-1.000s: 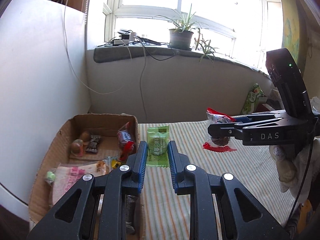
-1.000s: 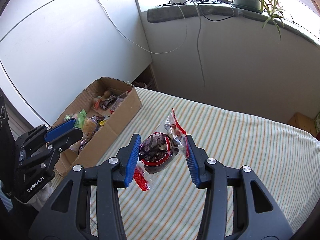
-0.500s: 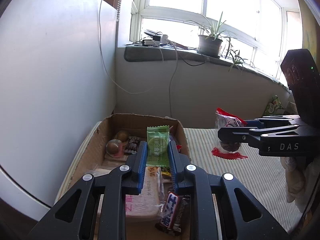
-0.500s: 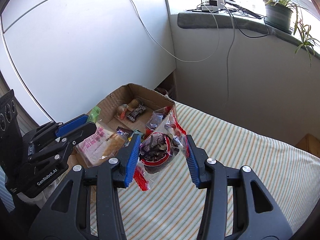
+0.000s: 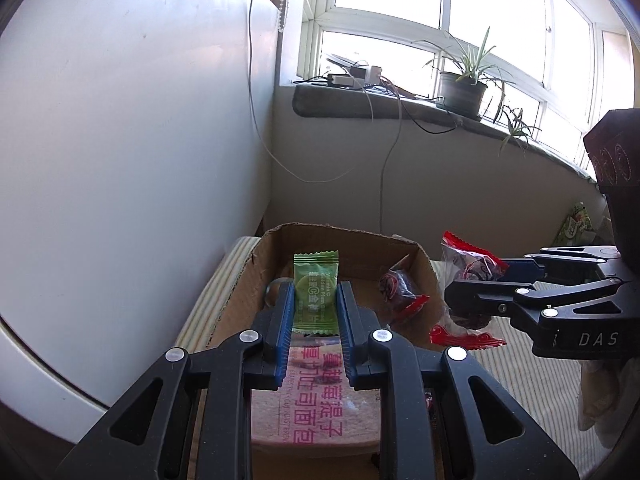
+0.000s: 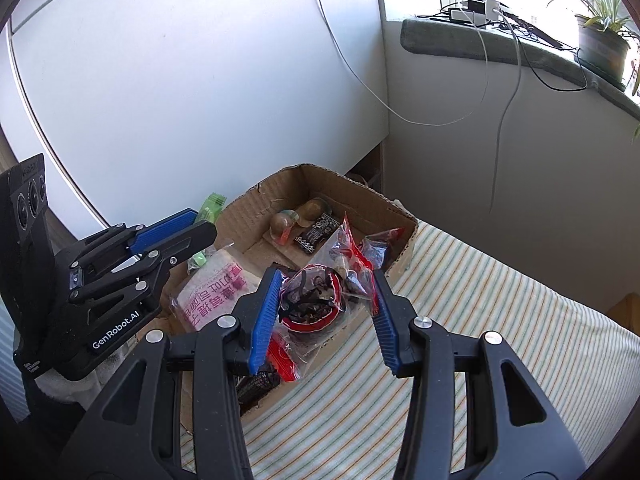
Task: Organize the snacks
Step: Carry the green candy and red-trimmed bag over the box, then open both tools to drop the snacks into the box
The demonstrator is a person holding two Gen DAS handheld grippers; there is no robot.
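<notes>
So the small green foil candy packet [image 5: 315,294] sits pinched upright between the blue pads of the left gripper [image 5: 314,316], clamped tight, and it now hangs over the inside of the open brown cardboard box [image 5: 423,264] instead of over the striped cloth like a second back. Below it lies the flat bread pack with pink lettering [image 5: 316,396], filling the near end of the box.

The right gripper [image 6: 324,300] has a clear crinkly bag with red ends and dark snacks inside [image 6: 316,296] squeezed between its jaws, partly spread to fit the bulk. That bag has drifted too, from mid-cloth up to the box's near long edge, roughly above the rim.

At the far end of the box are a couple of round sweets [image 6: 286,222], a dark patterned bar [image 6: 318,234] and another red-ended bag [image 5: 400,294] by the right wall.

Both hands look lined up for a drop, so letting go seems next. The striped cloth [image 6: 500,320] beside the box shows no loose snacks.
</notes>
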